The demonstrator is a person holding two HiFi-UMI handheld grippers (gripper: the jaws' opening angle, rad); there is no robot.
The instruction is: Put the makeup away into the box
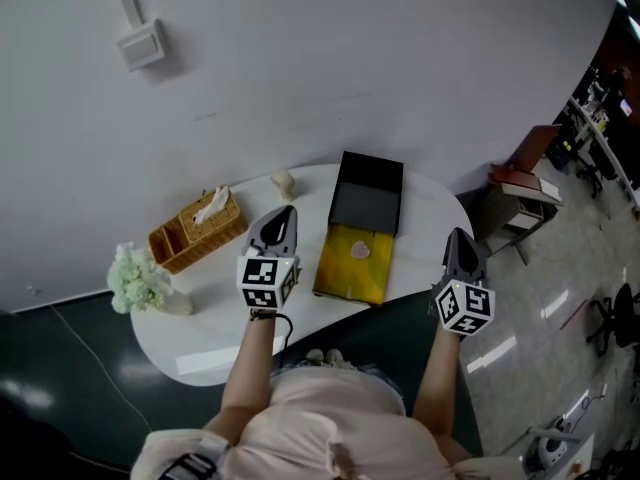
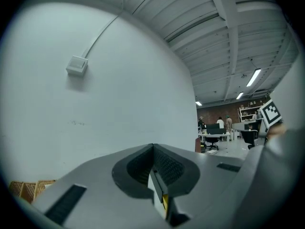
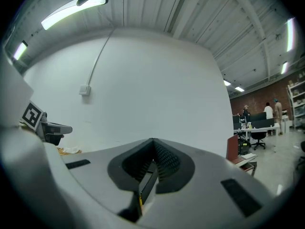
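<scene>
Both grippers: left gripper [image 1: 286,213] and right gripper [image 1: 457,236] clenched on nothing, either side of the box [image 1: 367,173].
Makeup: pink heart piece [image 1: 359,251] lies on the open box's yellow lining [image 1: 345,273].
Risk: box sits at the near edge of the counter [image 1: 200,328]; a nudge while closing could tip it off.

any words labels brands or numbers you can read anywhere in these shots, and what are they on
No readable words, brands or numbers in any view.
Left gripper and right gripper: black-and-white square markers, patterns only, no letters.
Box, wicker basket, wall fitting: no print visible.
Distant shelves: too small to read.
</scene>
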